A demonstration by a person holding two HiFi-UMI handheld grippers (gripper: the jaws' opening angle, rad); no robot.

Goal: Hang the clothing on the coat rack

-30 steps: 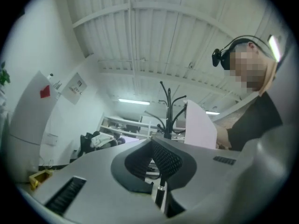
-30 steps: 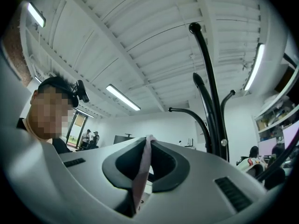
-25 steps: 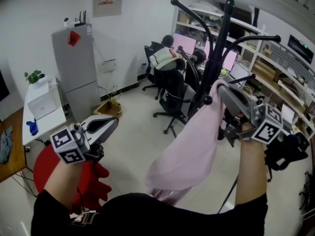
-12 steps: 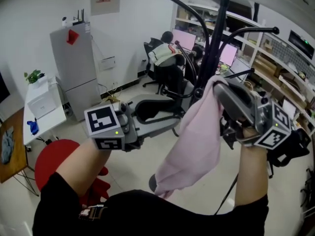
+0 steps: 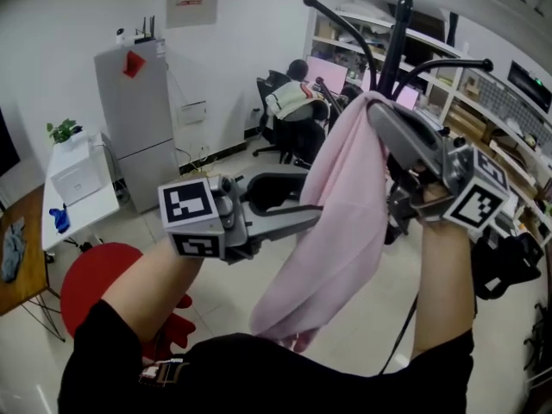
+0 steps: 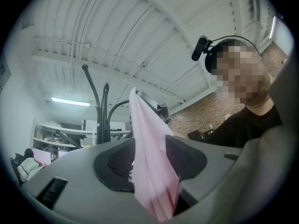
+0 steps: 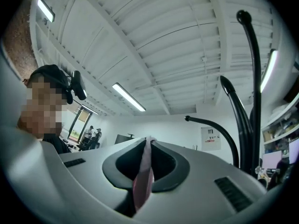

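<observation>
The pink garment (image 5: pixel 341 222) hangs from my right gripper (image 5: pixel 377 113), which is shut on its top edge, raised close to the black coat rack (image 5: pixel 393 50). In the right gripper view a thin fold of the garment (image 7: pixel 143 176) is pinched between the jaws, with the coat rack's hooks (image 7: pixel 252 101) to the right. My left gripper (image 5: pixel 312 198) reaches in from the left at the garment's mid-height. Its jaws are opening and stand wide, with the garment (image 6: pixel 150 171) hanging loose between them. The rack (image 6: pixel 100 118) shows behind.
A grey cabinet (image 5: pixel 142 110) stands at the back left beside a white table (image 5: pixel 76 188). A red stool (image 5: pixel 86 287) is low on the left. A person sits on an office chair (image 5: pixel 297 132) behind the rack. Shelves (image 5: pixel 509 119) line the right wall.
My left gripper rose from low on the left to the garment and its jaws opened around the hanging cloth. The right gripper lifted the garment a little higher by the rack.
</observation>
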